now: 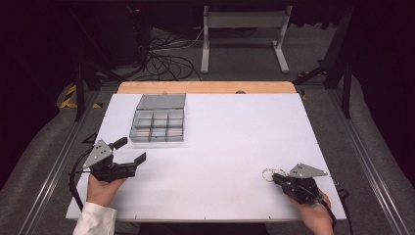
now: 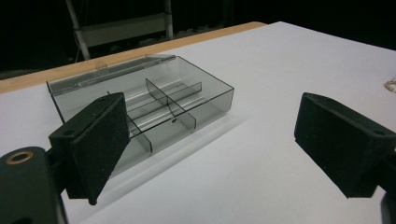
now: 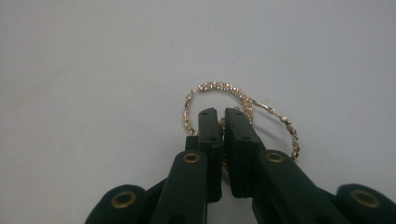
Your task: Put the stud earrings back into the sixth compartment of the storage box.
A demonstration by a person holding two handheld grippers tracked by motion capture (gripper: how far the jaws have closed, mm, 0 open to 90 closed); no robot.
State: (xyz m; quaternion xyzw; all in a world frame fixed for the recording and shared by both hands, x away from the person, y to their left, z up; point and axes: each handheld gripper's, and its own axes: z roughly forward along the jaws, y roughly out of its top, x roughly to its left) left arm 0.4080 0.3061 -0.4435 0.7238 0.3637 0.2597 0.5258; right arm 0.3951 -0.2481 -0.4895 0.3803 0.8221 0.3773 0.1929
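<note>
The right claw (image 3: pixel 223 116) is clenched on the gold hoop earrings (image 3: pixel 243 100) at the desk's (image 1: pixel 235 127) near right. The left claw (image 2: pixel 210 140), released, is aimed at the compartment box (image 2: pixel 154 100).

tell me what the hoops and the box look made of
Hoops: likely gold-tone metal, shiny, with a beaded or twisted texture that glints; whether solid or plated is unclear. Box: probably smoky clear plastic, since the dividers and the table show through its glossy walls.
</note>
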